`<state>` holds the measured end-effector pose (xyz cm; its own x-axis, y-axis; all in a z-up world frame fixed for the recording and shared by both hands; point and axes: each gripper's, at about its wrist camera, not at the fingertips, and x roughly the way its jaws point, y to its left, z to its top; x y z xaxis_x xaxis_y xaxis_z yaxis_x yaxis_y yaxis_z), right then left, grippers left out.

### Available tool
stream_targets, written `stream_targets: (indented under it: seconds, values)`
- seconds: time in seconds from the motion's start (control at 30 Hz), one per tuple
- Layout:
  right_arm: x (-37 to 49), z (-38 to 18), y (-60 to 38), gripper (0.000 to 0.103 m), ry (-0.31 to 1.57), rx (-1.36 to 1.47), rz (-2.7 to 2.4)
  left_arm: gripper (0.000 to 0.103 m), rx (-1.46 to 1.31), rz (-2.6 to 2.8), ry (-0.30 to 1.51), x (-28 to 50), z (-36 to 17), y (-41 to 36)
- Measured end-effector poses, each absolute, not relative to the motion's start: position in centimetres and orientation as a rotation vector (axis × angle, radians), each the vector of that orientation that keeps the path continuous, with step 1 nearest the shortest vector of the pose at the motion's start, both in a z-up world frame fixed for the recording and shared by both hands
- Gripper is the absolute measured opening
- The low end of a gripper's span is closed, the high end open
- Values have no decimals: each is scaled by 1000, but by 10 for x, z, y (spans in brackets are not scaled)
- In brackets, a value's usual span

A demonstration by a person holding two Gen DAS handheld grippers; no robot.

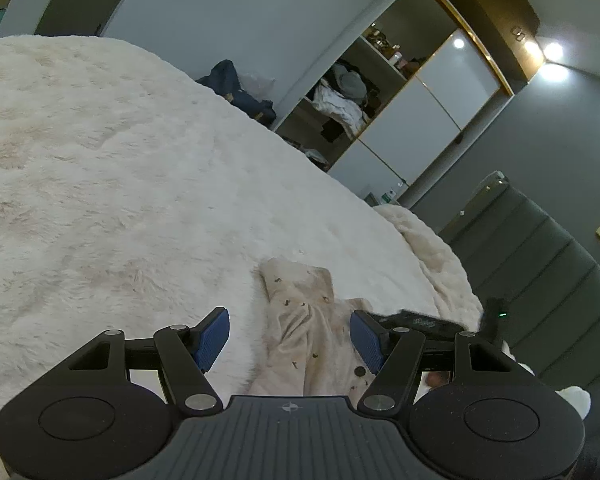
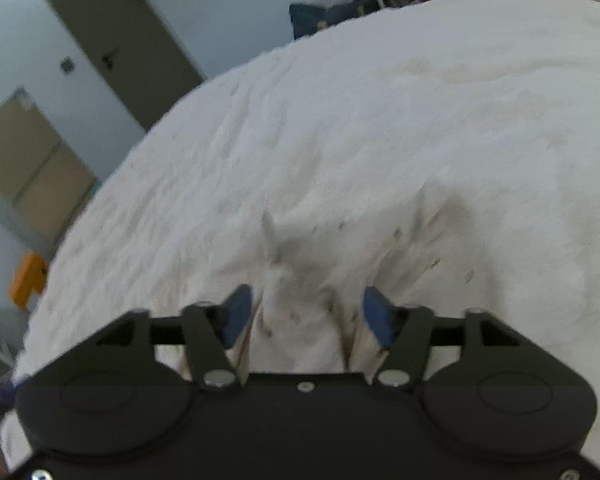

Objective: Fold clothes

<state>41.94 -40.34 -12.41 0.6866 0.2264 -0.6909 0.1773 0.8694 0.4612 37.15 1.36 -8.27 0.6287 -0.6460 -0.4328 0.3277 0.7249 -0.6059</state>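
Observation:
A cream garment with small dark prints and a button lies crumpled on the fluffy white bed cover. My left gripper is open, its blue pads spread either side of the cloth without holding it. The right gripper shows beyond it as a black shape. In the right wrist view, which is blurred, the same garment lies bunched between and ahead of my open right gripper. Its blue pads stand apart, with cloth folds between them.
The bed cover fills most of both views. A dark blue bag lies past the far bed edge. An open wardrobe with clothes stands behind. A grey padded headboard is at the right. An orange object sits beside the bed.

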Motion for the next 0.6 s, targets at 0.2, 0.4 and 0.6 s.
stream_targets:
  seconds: [0.2,0.4,0.6]
  values:
    - [376,-120,-401,60,777,588,47,63,-457,-570,699,374,-85,9]
    - [281,-113,-397,73,819,419,25,74,-348,-561,720,371,-89,-5]
    - [202,-136,-411,78,740,421,41,75,-189,-569,783,354,-103,-22]
